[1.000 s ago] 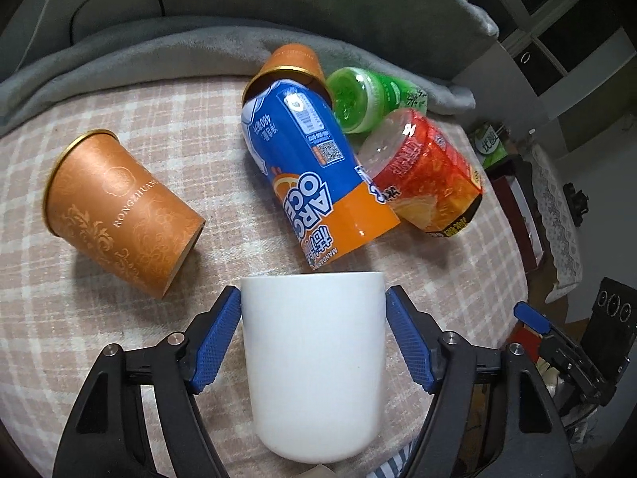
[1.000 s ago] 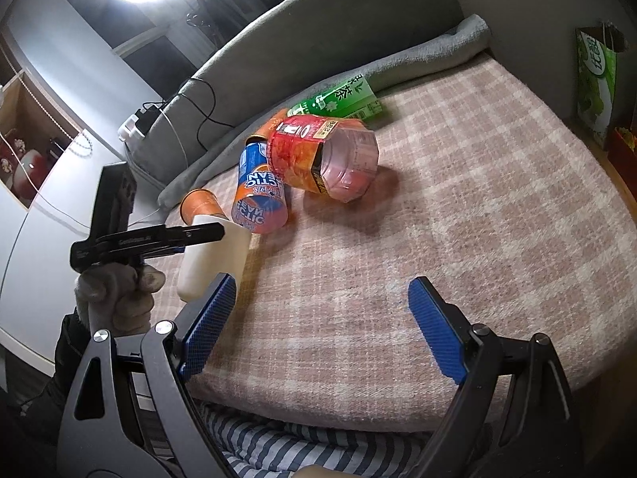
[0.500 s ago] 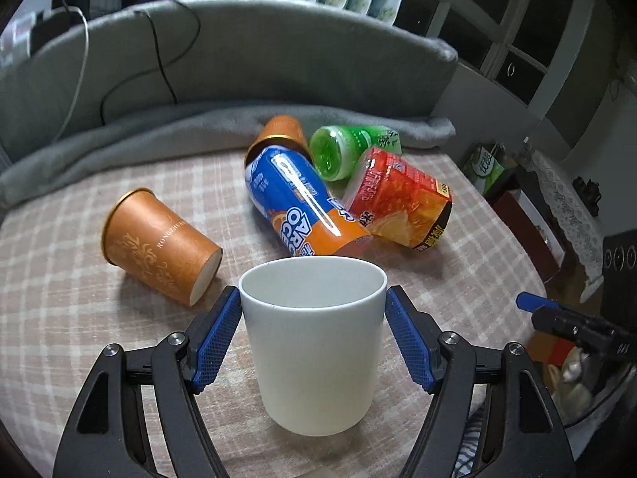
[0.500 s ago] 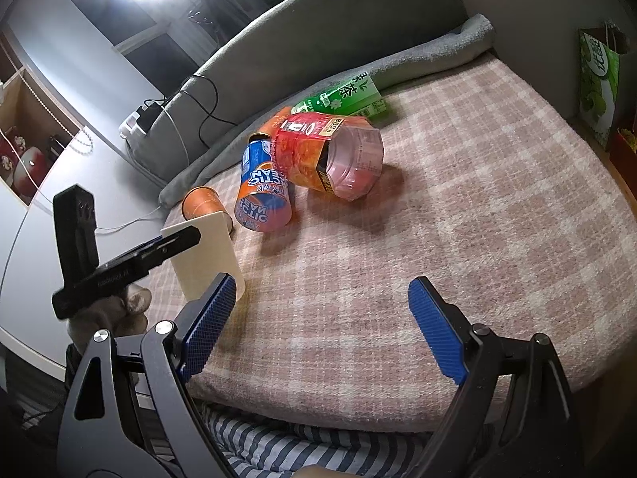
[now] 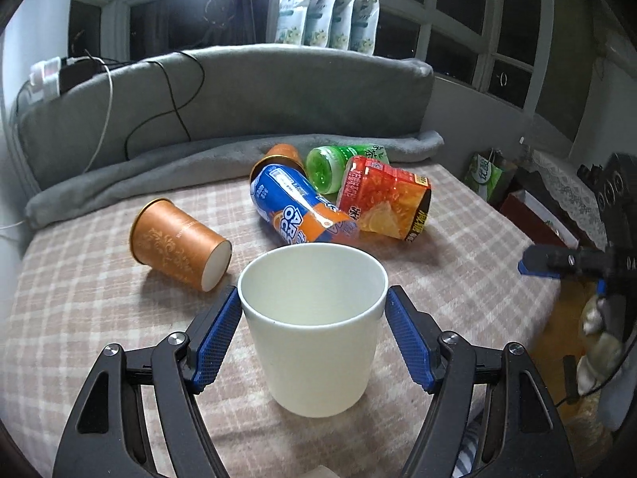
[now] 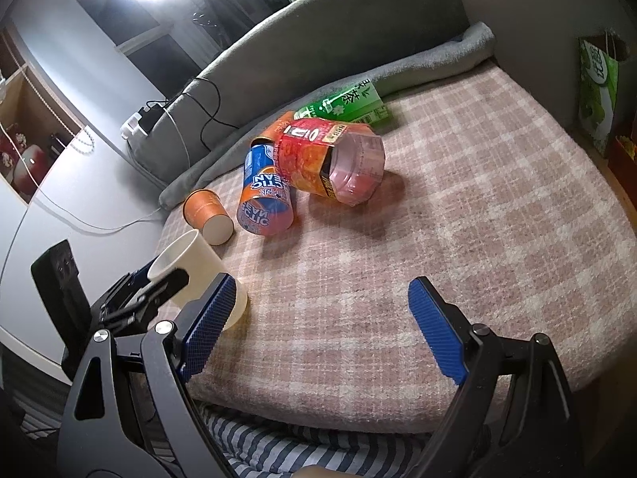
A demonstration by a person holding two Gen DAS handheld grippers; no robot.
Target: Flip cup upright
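A plain white paper cup stands upright, mouth up, on the checked pink blanket. My left gripper is shut on the cup, a blue pad on each side of its wall. In the right wrist view the cup sits at the left near the blanket's edge, held by the left gripper. My right gripper is open and empty above the blanket's front edge. An orange paper cup lies on its side to the left behind the white cup.
A blue and orange bottle, a red bottle, a green bottle and another orange cup lie in a pile behind. A grey cushion with cables rims the back. The blanket drops off at front and right.
The left gripper has turned the white cup from mouth pointing away and lying level to standing upright, and lowered it to the blanket. The right gripper has stayed put and open.
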